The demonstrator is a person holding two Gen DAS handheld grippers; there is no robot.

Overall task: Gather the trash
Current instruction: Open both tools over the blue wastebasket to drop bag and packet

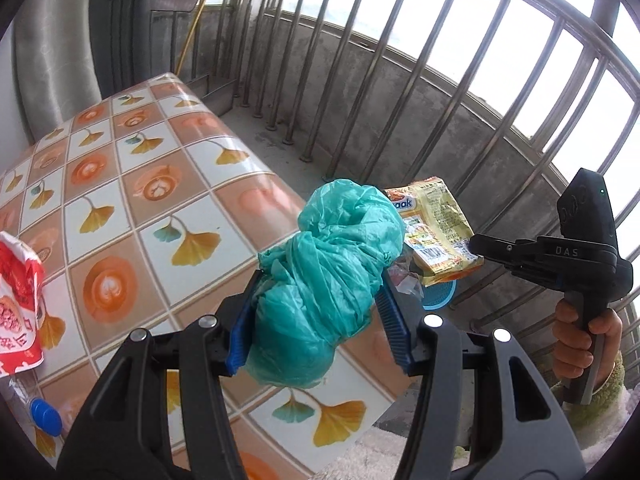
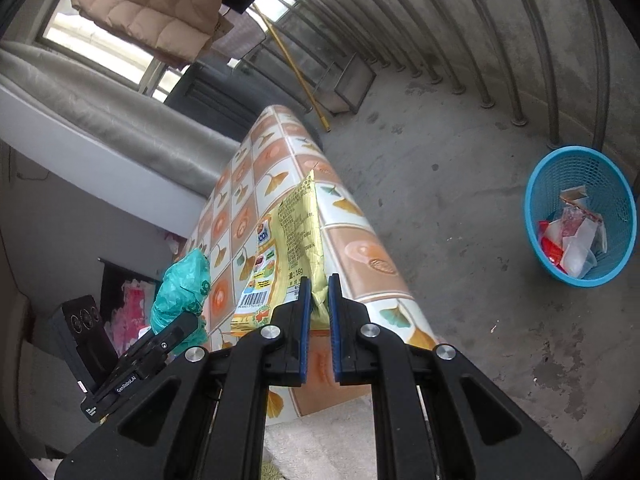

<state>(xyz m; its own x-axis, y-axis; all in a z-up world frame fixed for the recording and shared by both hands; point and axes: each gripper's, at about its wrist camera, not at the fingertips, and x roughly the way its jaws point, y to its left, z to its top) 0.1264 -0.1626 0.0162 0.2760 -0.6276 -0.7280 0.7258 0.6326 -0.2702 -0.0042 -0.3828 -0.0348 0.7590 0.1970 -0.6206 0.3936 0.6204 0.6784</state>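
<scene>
Right now the left gripper [image 1: 320,300] is clamped around a crumpled teal plastic bag [image 1: 332,256], its blue ribbed pads [image 1: 240,336] pressing the bundle from both sides, so the jaws stand fairly wide apart around the bulk of it. The bag is lifted clear of the table [image 1: 132,184] and hangs over its near edge. The right gripper [image 2: 319,292] has its jaws drawn nearly together, pinching the bottom edge of a yellow snack wrapper [image 2: 298,236], which stands up from the pads with its barcode end to the left. In the left wrist view that same wrapper shows just beyond the teal bag, held at its corner by the right gripper's tips, and a hand [image 1: 588,336] with a pale fuzzy sleeve grips the tool's handle. Both pieces of trash are held side by side above the table's edge, near each other. The table wears a glossy cloth with orange cups and ginkgo leaves. On it, at the left, lie a red and white packet [image 1: 20,300] and a clear bottle with a blue cap [image 1: 44,416]. Farther out, on the stained concrete floor beside the metal railing [image 1: 460,92], stands a blue mesh basket [image 2: 536,208] already holding red and white wrappers, well apart from the table. A yellow pole [image 2: 296,68] leans in the far corner.
</scene>
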